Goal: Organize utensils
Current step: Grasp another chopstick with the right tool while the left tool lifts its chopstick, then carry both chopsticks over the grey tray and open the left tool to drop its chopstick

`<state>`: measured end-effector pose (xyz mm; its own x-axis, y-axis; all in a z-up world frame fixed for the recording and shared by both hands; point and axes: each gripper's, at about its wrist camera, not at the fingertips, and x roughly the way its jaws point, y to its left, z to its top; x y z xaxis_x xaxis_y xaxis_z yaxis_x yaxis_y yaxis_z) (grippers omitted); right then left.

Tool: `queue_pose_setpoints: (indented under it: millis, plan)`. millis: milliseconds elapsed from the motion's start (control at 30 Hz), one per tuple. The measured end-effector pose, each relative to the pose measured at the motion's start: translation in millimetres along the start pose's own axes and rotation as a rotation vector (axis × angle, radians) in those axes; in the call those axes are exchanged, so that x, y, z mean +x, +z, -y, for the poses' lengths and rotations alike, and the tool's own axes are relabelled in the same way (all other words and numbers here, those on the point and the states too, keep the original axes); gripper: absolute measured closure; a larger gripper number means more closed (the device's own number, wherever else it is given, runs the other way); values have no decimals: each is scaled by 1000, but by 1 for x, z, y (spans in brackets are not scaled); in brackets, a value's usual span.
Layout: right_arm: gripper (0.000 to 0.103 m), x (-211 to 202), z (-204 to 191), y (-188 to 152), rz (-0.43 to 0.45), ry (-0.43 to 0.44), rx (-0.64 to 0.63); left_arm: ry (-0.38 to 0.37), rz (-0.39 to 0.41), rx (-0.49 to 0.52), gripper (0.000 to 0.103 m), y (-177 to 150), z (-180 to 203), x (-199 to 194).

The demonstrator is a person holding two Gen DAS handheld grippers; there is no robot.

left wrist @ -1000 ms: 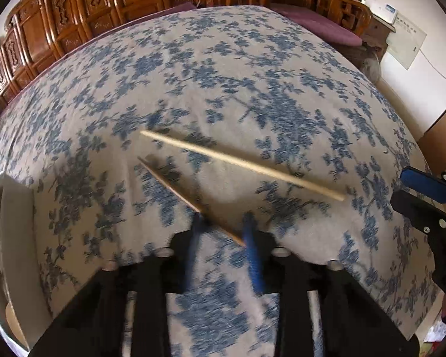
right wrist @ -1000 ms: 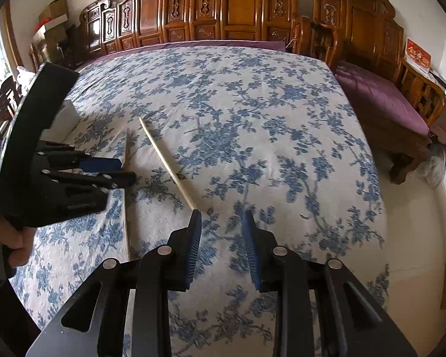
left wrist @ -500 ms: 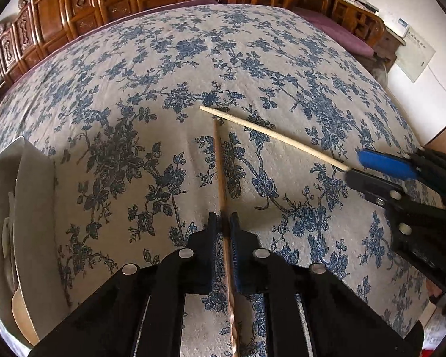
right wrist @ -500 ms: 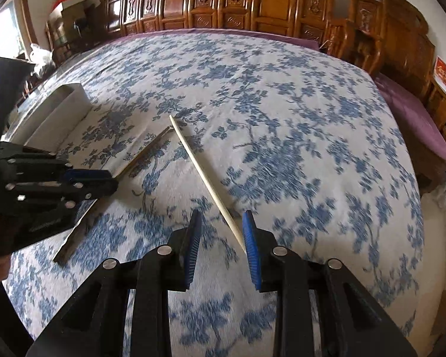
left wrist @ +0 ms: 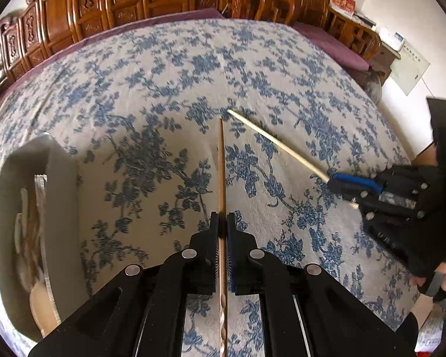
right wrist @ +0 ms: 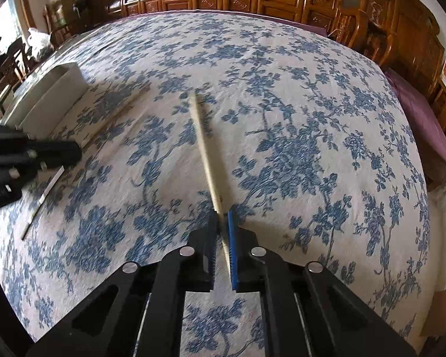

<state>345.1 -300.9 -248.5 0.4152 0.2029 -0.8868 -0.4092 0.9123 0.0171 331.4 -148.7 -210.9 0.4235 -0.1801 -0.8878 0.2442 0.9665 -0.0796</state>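
My left gripper (left wrist: 222,217) is shut on a brown chopstick (left wrist: 221,172), which runs straight forward above the flowered cloth; it also shows in the right wrist view (right wrist: 116,116). My right gripper (right wrist: 222,217) is shut on a pale chopstick (right wrist: 203,145), which points forward over the cloth. In the left wrist view the pale chopstick (left wrist: 275,142) runs from the middle to the right gripper (left wrist: 331,180) at the right. The left gripper (right wrist: 74,151) shows at the left of the right wrist view.
A white utensil tray (left wrist: 59,196) with utensils inside stands at the left on the blue-flowered tablecloth (left wrist: 252,68); it shows in the right wrist view (right wrist: 49,95) at the far left. Carved wooden chairs (right wrist: 401,29) ring the table's far side.
The right gripper has closed on the pale chopstick. The left gripper, which closed on the brown chopstick half a second ago, has lifted and turned with it. The tray sits closer at left.
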Motion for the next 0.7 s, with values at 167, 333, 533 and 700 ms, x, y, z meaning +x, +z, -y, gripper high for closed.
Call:
queue_pose_setpoints:
  millis: [167,333,533,700]
  plan:
    - [97,-6,-13,-8,-24,-1,10,13,48,16,99,-2,-7,-29]
    - [97,-15,-28,-13,-15,-17,13,14,90,3,99,-4,-23,-60]
    - [97,-37,-48,-5,21,-15,10,31,133,-5,99,-7,-47,-92]
    - [97,-57,-66,7,57,-7,-8,48,158,-19,99,-9,-67,-111]
